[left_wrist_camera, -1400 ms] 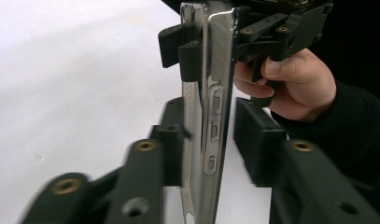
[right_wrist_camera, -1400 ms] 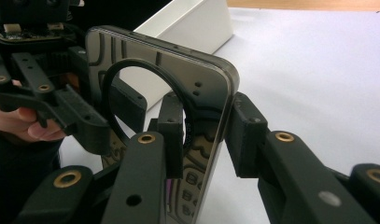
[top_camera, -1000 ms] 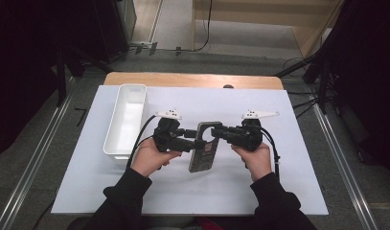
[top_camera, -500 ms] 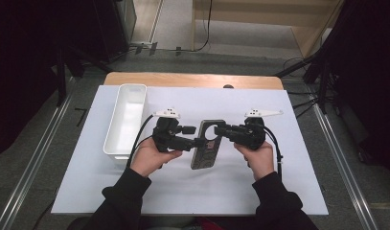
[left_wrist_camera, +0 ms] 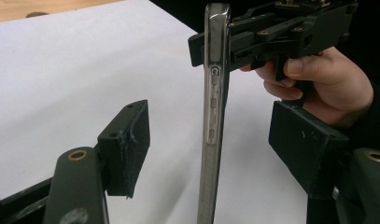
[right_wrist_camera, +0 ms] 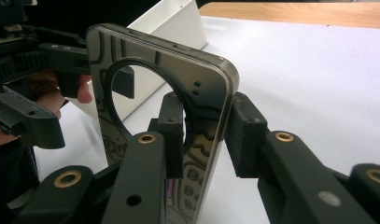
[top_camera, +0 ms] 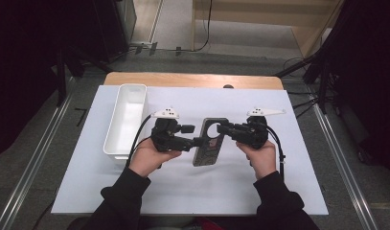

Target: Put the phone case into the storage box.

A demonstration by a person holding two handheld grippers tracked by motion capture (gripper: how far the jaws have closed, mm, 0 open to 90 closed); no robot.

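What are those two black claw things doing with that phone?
A person holds a gripper in each hand over a white table. The right gripper is clamped on a phone case with a round hole. The left gripper has just opened; its pads stand clear of the case's edge. A white bin sits nearby.

Left gripper (top_camera: pixel 198 142): level, pointing right, jaws just opened, pads pressing nothing. Right gripper (top_camera: pixel 221 128): level, pointing left, jaws clamped. Forearms enter from the table's near edge.
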